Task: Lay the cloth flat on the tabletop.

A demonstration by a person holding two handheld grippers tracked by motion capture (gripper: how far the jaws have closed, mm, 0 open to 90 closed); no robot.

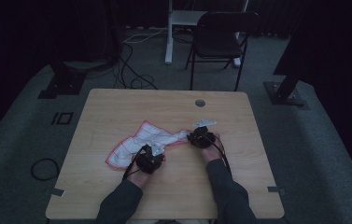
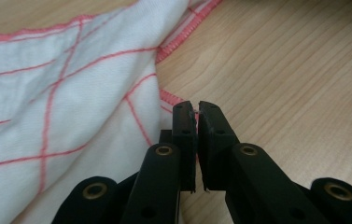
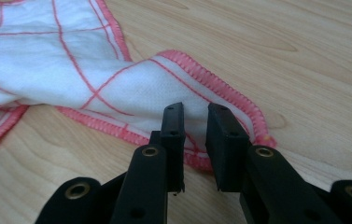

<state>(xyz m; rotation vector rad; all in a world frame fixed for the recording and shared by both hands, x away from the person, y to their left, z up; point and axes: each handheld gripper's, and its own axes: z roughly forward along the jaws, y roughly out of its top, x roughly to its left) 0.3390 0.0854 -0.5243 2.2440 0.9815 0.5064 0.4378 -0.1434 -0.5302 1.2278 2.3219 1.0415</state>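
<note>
The red-checked cloth [image 1: 141,141] lies crumpled mid-surface [image 1: 117,107]. The left gripper [image 2: 197,106], fingers together, pinches its near hem; the right gripper [image 3: 196,109], fingers slightly apart, straddles its far-right corner, likely to spread it flat.

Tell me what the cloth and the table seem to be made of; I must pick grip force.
The cloth looks like thin woven cotton, matte white with red grid lines and an overlocked red hem; it creases softly. The table looks like light wood-grain laminate, smooth with a faint sheen, though solid wood cannot be ruled out.
</note>
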